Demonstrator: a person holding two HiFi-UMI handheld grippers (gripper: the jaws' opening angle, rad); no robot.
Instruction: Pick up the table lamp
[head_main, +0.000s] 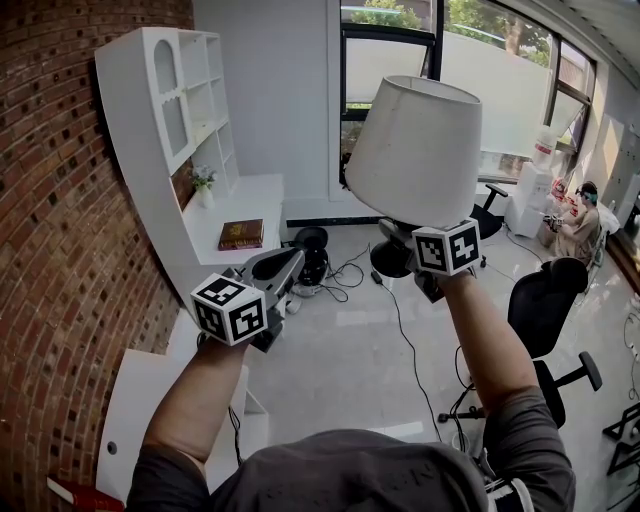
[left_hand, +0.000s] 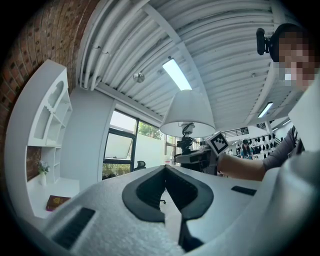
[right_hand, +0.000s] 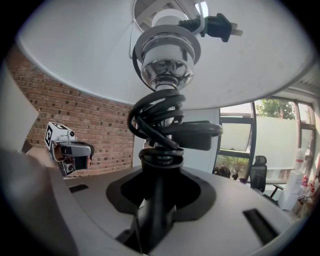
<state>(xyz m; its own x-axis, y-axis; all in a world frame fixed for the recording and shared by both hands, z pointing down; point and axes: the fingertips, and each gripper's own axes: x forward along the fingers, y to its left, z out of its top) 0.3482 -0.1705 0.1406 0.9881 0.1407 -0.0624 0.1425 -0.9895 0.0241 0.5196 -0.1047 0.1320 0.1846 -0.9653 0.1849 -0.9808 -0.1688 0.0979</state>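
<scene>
In the head view the table lamp's white shade (head_main: 415, 150) hangs in the air at centre right, tilted a little, and its black round base (head_main: 388, 260) shows under it. My right gripper (head_main: 398, 236) is shut on the lamp's black stem (right_hand: 154, 200), just below the cord coiled round it (right_hand: 157, 117). The plug (right_hand: 215, 26) rests inside the shade (right_hand: 75, 55). My left gripper (head_main: 285, 266) is held level to the lamp's left, apart from it, its jaws together with nothing in them. The left gripper view shows the lamp (left_hand: 187, 111) and the right gripper (left_hand: 192, 157) ahead.
A white shelf unit (head_main: 160, 100) stands along the brick wall (head_main: 60, 200), with a book (head_main: 241, 234) and a small plant (head_main: 204, 185) on its desk top. On the floor lie cables (head_main: 405, 340) and a black round thing (head_main: 313, 255). Office chairs (head_main: 555, 300) stand right, with a seated person (head_main: 580, 225) beyond.
</scene>
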